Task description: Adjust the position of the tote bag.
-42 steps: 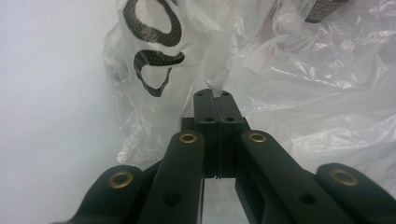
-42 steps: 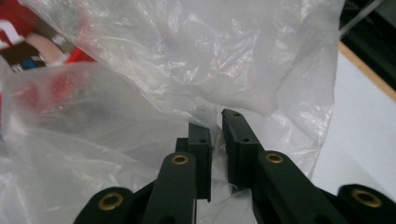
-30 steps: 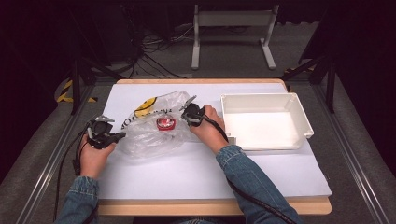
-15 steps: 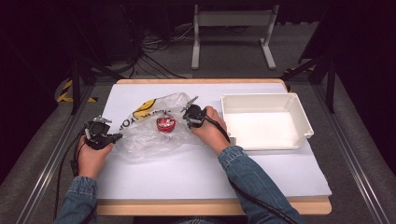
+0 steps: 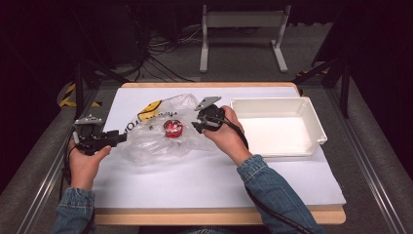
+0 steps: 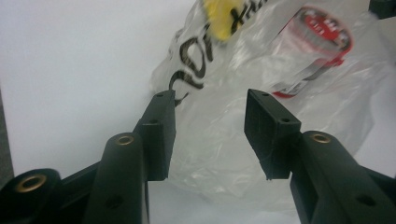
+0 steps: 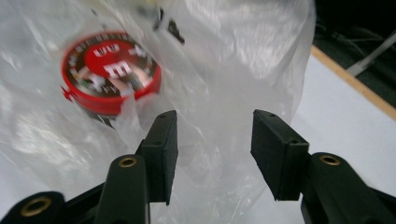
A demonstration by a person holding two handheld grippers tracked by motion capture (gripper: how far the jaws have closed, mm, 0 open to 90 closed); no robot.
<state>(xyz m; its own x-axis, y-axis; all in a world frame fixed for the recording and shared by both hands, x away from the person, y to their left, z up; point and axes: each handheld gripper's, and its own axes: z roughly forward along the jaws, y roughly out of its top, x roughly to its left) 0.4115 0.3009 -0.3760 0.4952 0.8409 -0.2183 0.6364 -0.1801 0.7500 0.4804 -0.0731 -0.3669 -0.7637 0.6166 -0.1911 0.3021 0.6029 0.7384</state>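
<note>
A clear plastic bag [image 5: 156,131] with yellow and black print lies crumpled on the white table cover. Inside it sits a round red tin [image 5: 172,127] with a white-lettered lid. My left gripper [image 5: 117,137] is at the bag's left edge, open; in the left gripper view its jaws stand apart with the bag [image 6: 224,140] between and beyond them and the tin [image 6: 317,46] farther off. My right gripper [image 5: 197,124] is at the bag's right edge, open; the right gripper view shows bag film [image 7: 219,107] between the jaws and the tin [image 7: 112,74] up left.
An empty white tray [image 5: 311,146] stands to the right of the right hand. The white cover [image 5: 204,180] spreads bare toward the table's near edge. Cables and a white stand frame lie on the floor beyond the table.
The tin and the bag have shifted slightly. Both grippers have stayed at the bag's edges, with the right one edging a little toward the bag.
</note>
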